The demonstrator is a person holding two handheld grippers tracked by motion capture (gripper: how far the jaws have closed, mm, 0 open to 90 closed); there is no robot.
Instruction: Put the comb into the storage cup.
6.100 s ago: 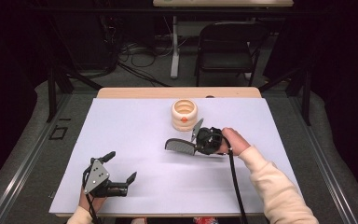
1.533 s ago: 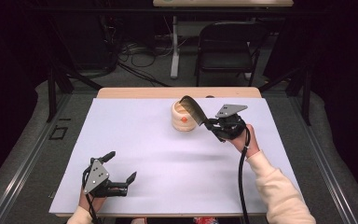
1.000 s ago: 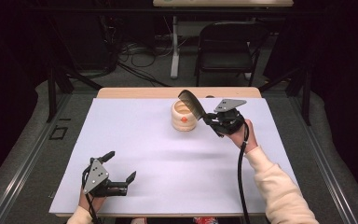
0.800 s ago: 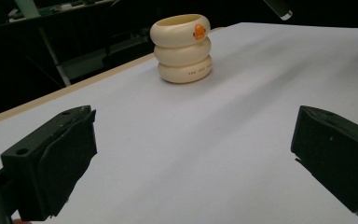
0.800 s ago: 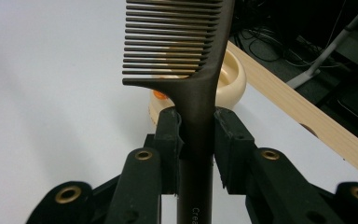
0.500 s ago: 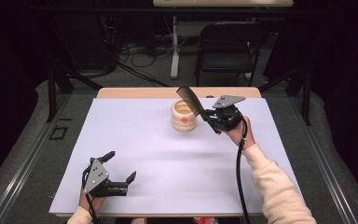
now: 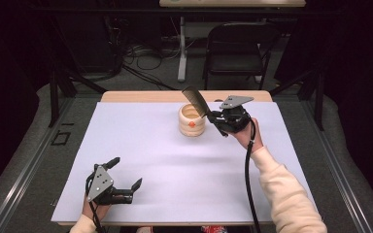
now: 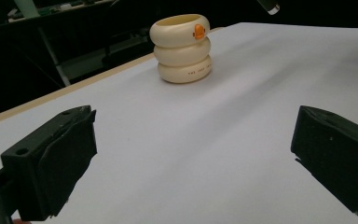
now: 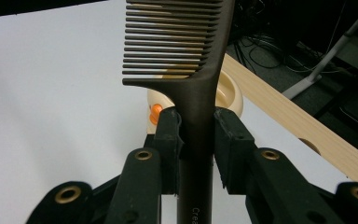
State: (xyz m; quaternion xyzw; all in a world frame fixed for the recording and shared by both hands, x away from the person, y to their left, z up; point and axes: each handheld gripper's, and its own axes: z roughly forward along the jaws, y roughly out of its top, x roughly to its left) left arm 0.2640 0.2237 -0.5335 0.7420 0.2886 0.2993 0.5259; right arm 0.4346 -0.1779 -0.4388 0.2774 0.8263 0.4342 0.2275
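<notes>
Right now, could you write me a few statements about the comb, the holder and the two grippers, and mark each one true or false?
1. The right gripper clamps the dark comb by its handle. True.
2. The comb lies flat on the white table cover. False: it is held up in the air, its toothed end above the holder's rim.
3. The cream ringed holder stands upright near the far edge of the cover. True.
4. The left gripper holds the holder. False: its jaws stand open with nothing between them, near the front edge, well apart from the holder.
5. The holder bears an orange mark on its top ring. True.
</notes>
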